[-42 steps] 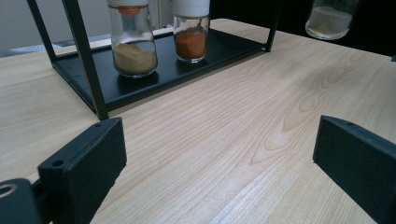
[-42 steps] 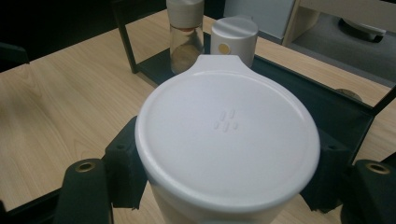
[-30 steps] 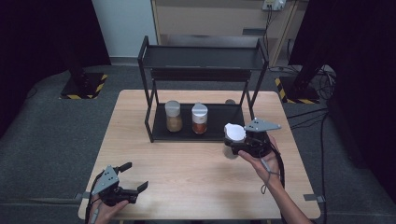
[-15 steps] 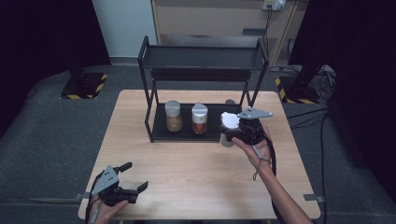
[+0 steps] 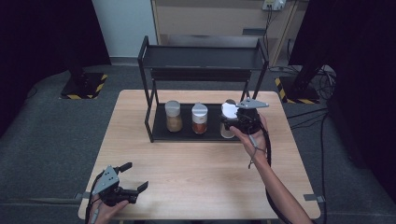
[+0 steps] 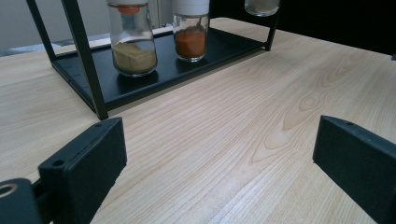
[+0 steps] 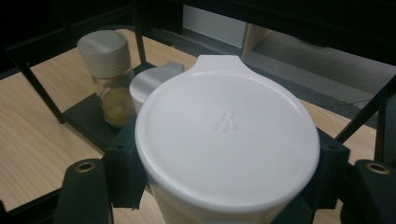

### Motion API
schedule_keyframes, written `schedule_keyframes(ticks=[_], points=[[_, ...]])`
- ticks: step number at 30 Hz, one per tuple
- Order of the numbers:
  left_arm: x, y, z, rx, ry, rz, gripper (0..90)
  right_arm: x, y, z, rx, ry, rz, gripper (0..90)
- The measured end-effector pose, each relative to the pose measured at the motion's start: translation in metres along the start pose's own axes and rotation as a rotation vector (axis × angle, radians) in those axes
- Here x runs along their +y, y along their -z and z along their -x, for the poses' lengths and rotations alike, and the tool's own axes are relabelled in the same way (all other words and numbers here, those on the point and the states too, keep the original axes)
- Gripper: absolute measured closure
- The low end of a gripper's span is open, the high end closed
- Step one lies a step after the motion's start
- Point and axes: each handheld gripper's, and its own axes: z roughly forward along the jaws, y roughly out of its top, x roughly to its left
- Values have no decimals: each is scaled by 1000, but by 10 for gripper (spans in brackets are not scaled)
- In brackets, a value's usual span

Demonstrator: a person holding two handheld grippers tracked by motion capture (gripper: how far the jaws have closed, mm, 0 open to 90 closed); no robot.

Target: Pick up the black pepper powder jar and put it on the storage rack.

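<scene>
Right of centre in the high view, the right gripper [image 5: 233,122] was clamped on a white-lidded jar [image 5: 229,112], holding it at the right end of the black rack [image 5: 154,107], over its lower shelf. In the right gripper view the jar's lid [image 7: 227,133] sat large in the middle of the frame, the black jaws pressed against its sides. Two more jars stood on that shelf: a tan-filled jar [image 5: 173,116] and an orange-filled jar [image 5: 199,119]. At the lower left, the left gripper [image 5: 132,178] rested on the table [image 5: 196,172], its jaws wide apart with nothing between them.
</scene>
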Motion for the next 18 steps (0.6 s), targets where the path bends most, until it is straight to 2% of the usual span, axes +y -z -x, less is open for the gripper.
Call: schedule_keyframes(ticks=[18], points=[[0, 0, -1, 0, 7, -2, 18, -5, -44, 13, -62, -36, -12, 310]])
